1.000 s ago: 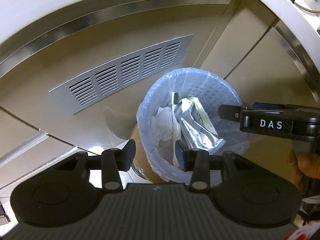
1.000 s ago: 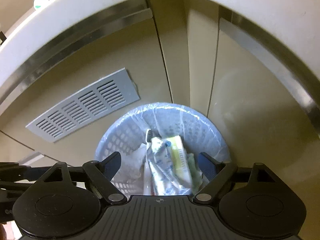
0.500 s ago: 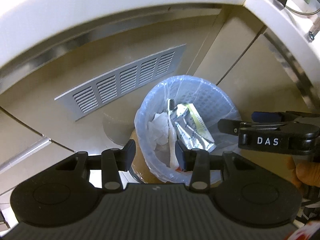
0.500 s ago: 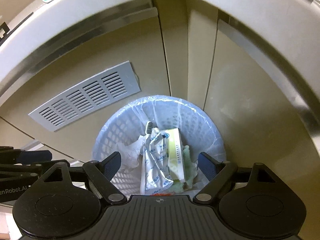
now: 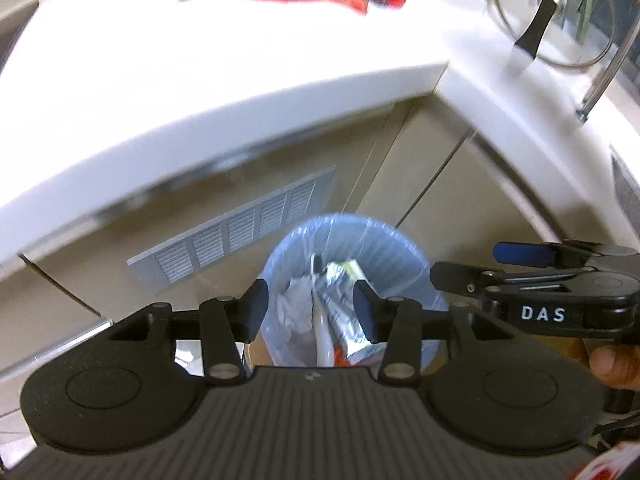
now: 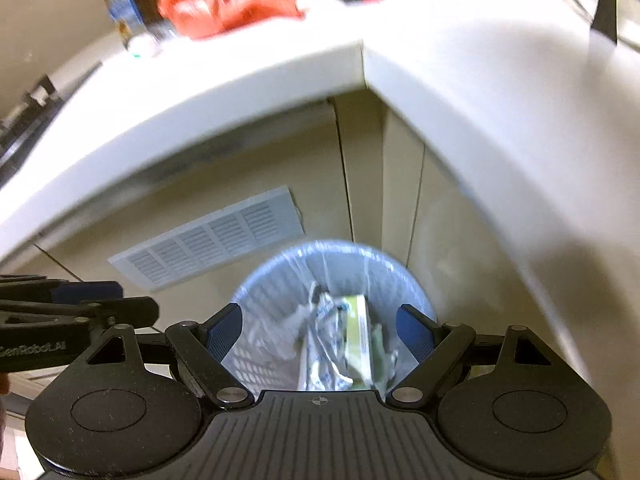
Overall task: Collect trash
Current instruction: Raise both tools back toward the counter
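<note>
Blue bin [image 5: 404,248], lined with clear plastic, sits low in the middle of the frame and holds a crumpled wrapper [image 6: 326,344] and tissue. Left gripper [image 5: 311,311] has its empty jaws opening; right gripper [image 6: 319,330] has its jaws wide apart, empty.

The right claw [image 6: 319,330] hung wide open over the blue bin [image 6: 276,292], nothing between its blue pads [image 6: 224,330]. Down in the lined bin lay a crinkled silver wrapper [image 6: 322,348], a pale green box [image 6: 356,340] beside it and crumpled white tissue [image 6: 294,322]. The left claw [image 6: 72,308] poked in from the left edge. A grey vent grille [image 6: 208,240] sat on the cabinet behind the bin, and above, the white table [image 6: 440,60] carried a blurred red bag [image 6: 224,4] and bottles [image 6: 124,12].
</note>
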